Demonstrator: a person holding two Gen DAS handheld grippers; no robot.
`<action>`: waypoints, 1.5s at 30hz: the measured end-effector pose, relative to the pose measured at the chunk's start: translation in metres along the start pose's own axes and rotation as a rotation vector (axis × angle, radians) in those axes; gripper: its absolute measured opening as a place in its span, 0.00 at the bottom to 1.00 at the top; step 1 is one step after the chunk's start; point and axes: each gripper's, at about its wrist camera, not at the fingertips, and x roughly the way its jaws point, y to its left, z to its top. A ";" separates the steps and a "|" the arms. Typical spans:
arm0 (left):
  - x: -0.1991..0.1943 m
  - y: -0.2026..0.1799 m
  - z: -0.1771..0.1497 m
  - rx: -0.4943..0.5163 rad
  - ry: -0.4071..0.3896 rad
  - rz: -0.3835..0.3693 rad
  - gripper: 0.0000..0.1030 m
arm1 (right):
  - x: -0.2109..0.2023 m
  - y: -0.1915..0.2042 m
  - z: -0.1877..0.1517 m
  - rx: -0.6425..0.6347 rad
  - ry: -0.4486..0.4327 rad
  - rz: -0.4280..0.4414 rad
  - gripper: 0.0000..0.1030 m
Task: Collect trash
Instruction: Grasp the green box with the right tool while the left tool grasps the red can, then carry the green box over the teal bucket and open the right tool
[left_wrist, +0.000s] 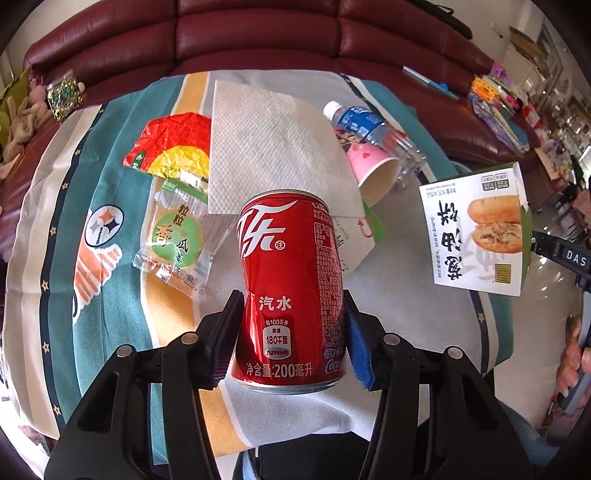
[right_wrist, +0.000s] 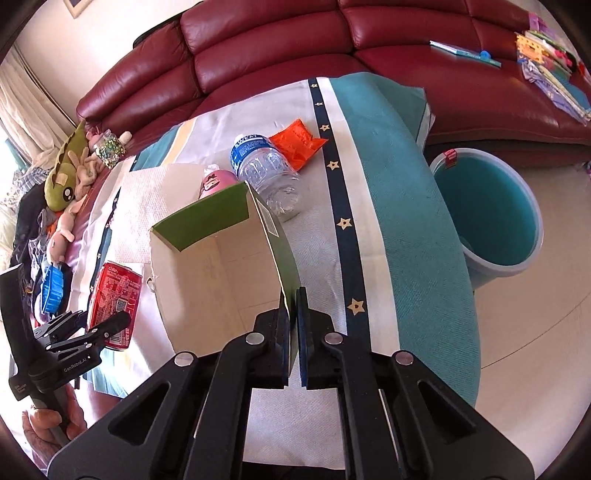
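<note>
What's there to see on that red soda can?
The red can is a small, shiny metal drink can with white Chinese lettering and a nutrition panel. It looks undented. The left gripper clamps its lower half between two dark pads, and it leans slightly. In the right wrist view it appears above the tablecloth; whether it touches is unclear.

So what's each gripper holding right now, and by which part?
The left gripper clamps the red soda can by its sides; the right gripper pinches one side wall of the open cardboard box.
</note>
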 end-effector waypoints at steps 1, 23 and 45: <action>-0.006 -0.004 0.002 0.006 -0.011 -0.012 0.52 | -0.005 -0.002 0.001 0.004 -0.014 0.001 0.03; 0.057 -0.215 0.119 0.335 0.018 -0.214 0.52 | -0.061 -0.218 0.053 0.360 -0.178 -0.217 0.04; 0.159 -0.321 0.168 0.422 0.151 -0.234 0.52 | 0.013 -0.308 0.086 0.430 -0.039 -0.250 0.61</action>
